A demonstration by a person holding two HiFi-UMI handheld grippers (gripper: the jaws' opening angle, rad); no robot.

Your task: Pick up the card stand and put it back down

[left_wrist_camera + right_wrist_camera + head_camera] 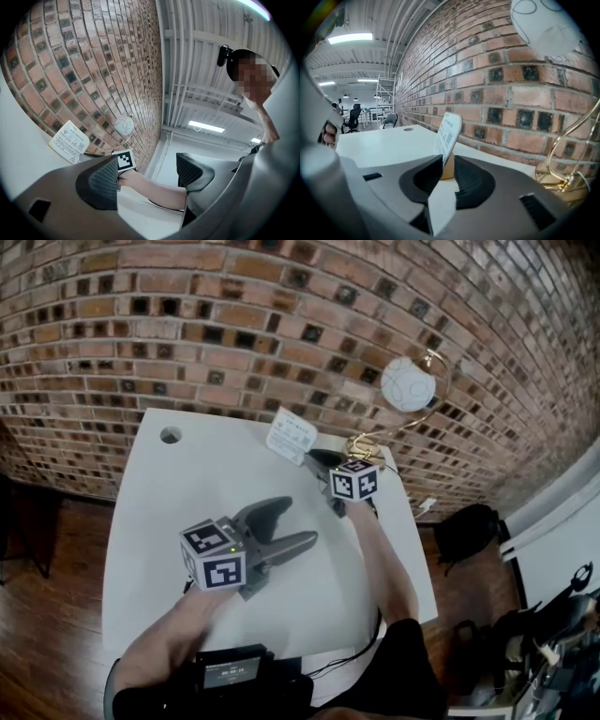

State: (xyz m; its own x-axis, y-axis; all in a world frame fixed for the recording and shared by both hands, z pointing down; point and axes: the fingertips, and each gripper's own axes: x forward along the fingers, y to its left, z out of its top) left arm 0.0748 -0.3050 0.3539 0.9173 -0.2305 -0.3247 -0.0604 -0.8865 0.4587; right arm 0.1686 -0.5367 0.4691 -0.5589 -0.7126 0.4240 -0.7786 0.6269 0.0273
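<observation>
Left gripper [147, 176] and right gripper [446, 176] hold their fingers apart.

What looks like a white-globed lamp [408, 383] stands on the table [187, 493] by the brick wall [234, 324].

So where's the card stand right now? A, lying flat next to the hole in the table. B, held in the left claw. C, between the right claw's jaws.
C: the right gripper view shows the card stand upright, its wooden base between the jaws of the right claw. The left claw is open with nothing in it.
</observation>
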